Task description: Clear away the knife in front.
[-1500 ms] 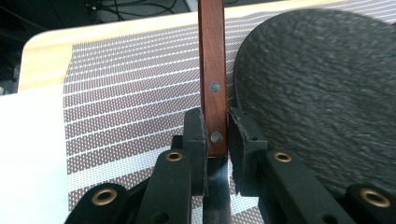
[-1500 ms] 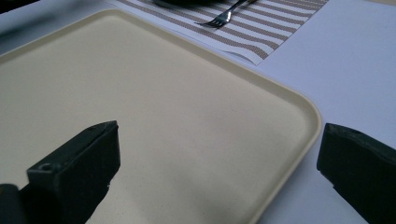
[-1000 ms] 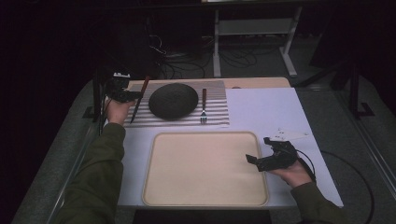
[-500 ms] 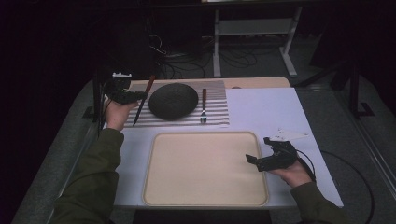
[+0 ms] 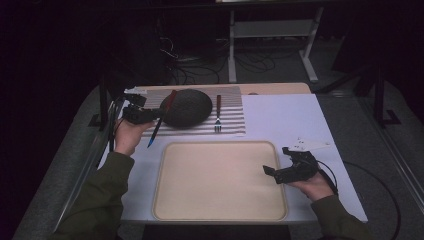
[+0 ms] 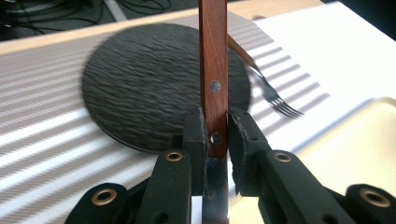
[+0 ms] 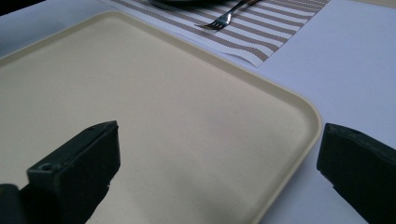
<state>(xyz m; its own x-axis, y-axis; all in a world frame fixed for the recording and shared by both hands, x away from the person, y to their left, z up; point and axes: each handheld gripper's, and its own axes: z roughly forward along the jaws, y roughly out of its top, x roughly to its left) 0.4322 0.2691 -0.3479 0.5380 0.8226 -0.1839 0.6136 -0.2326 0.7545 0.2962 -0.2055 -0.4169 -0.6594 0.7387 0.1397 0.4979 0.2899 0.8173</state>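
Striped mat (image 6: pixel 42 140): left claw (image 6: pixel 216 140) grips knife (image 6: pixel 213 70) (wooden handle).

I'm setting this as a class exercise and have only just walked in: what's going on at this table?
A person works with two hand-held grippers. The left gripper has its fingers shut on a wooden-handled knife, held off the striped placemat beside the dark plate. A fork lies on the mat at the plate's other side. The right gripper rests open at the edge of the beige tray, holding nothing.
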